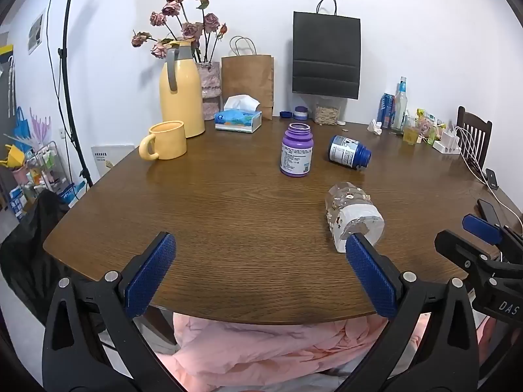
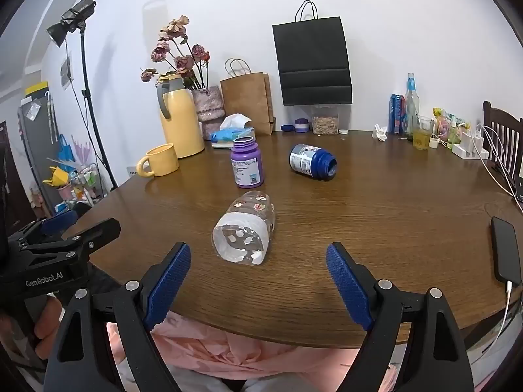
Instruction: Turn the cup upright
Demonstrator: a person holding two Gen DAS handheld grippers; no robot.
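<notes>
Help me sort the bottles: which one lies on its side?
The blue bottle, tipped over with its mouth open; the purple bottle beside it stands upright.

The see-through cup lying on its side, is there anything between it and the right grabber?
No. In the right wrist view, only bare wooden table lies between the open right gripper and the tipped clear cup.

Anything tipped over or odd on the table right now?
Yes: the clear cup lies on its side near the front edge, and the blue bottle behind it is also tipped over, uncapped. The purple bottle stands upright.
</notes>
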